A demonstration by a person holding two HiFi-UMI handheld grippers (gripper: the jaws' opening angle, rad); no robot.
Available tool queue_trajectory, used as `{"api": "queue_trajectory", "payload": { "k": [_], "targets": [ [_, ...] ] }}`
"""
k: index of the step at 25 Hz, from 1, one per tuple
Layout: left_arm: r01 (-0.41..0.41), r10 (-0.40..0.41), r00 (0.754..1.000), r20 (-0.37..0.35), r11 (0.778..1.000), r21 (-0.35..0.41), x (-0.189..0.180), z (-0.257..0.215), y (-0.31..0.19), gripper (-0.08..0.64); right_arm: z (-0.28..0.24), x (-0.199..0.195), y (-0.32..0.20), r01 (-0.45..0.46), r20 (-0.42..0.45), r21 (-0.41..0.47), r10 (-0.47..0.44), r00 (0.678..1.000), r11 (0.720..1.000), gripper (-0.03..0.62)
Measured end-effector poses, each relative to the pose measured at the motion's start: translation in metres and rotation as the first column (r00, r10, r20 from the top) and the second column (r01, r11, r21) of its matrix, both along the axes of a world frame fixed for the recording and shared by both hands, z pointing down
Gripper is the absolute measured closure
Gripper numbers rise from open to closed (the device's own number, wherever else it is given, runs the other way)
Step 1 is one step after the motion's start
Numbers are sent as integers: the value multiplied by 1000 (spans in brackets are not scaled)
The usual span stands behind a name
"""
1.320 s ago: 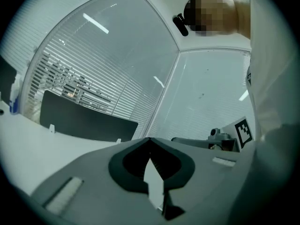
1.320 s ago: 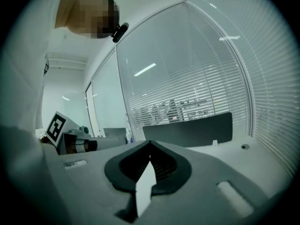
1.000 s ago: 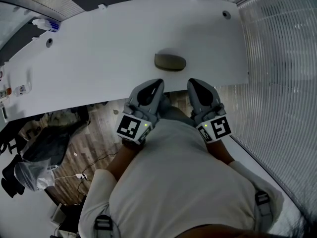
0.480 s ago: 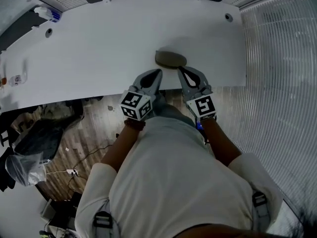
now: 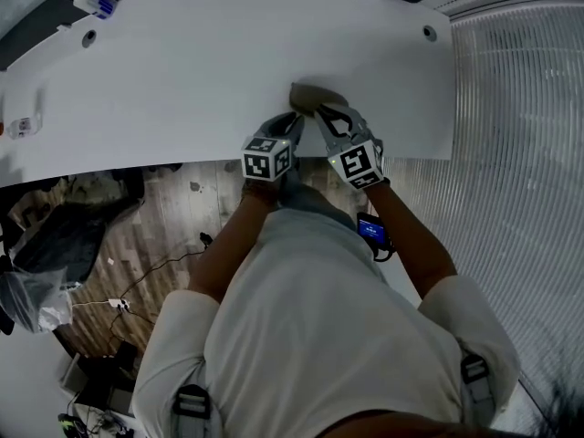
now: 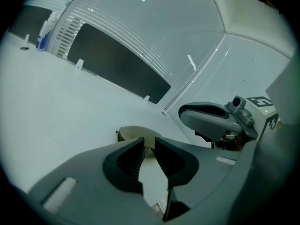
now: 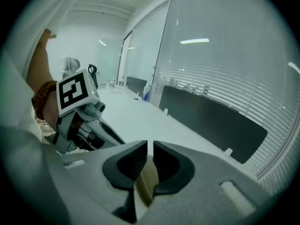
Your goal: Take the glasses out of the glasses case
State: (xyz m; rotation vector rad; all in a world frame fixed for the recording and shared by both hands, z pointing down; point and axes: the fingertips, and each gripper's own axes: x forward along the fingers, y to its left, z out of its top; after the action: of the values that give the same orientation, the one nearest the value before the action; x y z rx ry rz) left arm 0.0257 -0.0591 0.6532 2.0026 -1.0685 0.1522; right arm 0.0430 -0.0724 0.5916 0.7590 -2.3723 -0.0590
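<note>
Glasses case (image 5: 312, 95) lies long-axis left-right just beyond left gripper (image 5: 297, 119) and right gripper (image 5: 321, 115), equally near; both jaws opening slightly, nothing between them yet

The left hand-held gripper (image 5: 294, 122) and right hand-held gripper (image 5: 323, 117) now reach the glasses case (image 5: 313, 96) (earlier back by the chest), their empty jaws opening.

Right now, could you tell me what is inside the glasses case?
The case looks shut on the table, so only its shell shows; anything inside is hidden.
</note>
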Motion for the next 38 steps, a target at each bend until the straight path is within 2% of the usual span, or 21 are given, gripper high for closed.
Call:
{"api": "queue_trajectory", "payload": {
  "k": [4, 8, 10, 12, 19, 26, 33, 38],
  "targets": [
    [43, -40, 999, 32, 995, -87, 0, 35, -1, 486, 41, 7, -2, 67, -151, 12, -64, 986, 998, 527],
    [74, -68, 996, 54, 990, -124, 3, 54, -2, 446, 78, 15, -2, 143, -299, 38, -126, 946, 989, 457],
    [99, -91, 994, 62, 986, -137, 2, 61, -5, 436, 88, 18, -3, 170, -349, 54, -141, 926, 984, 408],
    [119, -109, 991, 72, 981, -153, 2, 67, -6, 436, 95, 18, -3, 192, -378, 63, -154, 913, 979, 396],
    [105, -92, 993, 79, 976, -193, 10, 79, -9, 436, 111, 21, -2, 254, -447, 68, -198, 872, 965, 383],
    [89, -72, 994, 86, 973, -212, 15, 87, -11, 437, 116, 21, -10, 271, -477, 101, -193, 858, 957, 373],
    [77, -57, 994, 92, 972, -221, 14, 89, -12, 431, 109, 20, -20, 262, -474, 115, -179, 862, 958, 374],
    [69, -48, 994, 94, 971, -229, 14, 91, -10, 426, 99, 24, -29, 216, -446, 123, -141, 884, 969, 374]
  ]
}}
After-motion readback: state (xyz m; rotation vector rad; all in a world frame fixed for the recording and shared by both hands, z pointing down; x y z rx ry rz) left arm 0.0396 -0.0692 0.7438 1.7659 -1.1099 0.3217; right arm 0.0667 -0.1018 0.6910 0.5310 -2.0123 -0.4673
